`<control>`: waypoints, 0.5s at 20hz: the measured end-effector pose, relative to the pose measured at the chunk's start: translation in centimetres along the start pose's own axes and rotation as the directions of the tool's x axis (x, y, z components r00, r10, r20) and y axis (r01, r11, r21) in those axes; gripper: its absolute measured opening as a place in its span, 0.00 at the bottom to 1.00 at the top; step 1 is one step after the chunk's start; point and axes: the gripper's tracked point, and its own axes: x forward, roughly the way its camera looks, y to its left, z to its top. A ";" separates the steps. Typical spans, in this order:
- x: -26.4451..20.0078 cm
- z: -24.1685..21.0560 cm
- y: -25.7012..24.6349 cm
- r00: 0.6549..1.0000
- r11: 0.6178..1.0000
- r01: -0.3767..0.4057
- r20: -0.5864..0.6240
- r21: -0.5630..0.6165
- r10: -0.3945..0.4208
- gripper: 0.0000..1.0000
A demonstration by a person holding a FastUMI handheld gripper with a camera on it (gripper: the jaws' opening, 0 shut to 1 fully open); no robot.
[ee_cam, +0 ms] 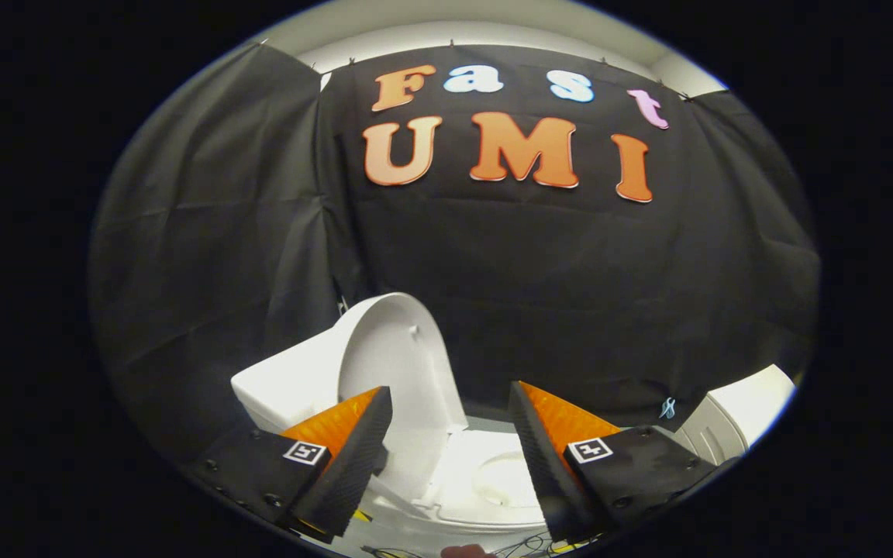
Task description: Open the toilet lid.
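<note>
A white toilet stands below and ahead of my gripper (450, 391). Its lid (396, 353) is raised upright and leans back against the white tank (284, 384), just beyond my left finger. The seat and bowl (493, 473) lie exposed between and under the two fingers. My gripper is open, its fingers wide apart with nothing between them, and it hovers above the toilet without touching the lid.
A white ribbed bin or appliance (733, 418) stands to the right of the toilet. Loose cables (524, 546) lie on the floor close beneath the gripper. Black cloth walls close the booth behind and on both sides.
</note>
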 end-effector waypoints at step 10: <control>-7.5 4.2 -17.6 0.980 0.990 0.134 0.140 0.043 -0.139 0.97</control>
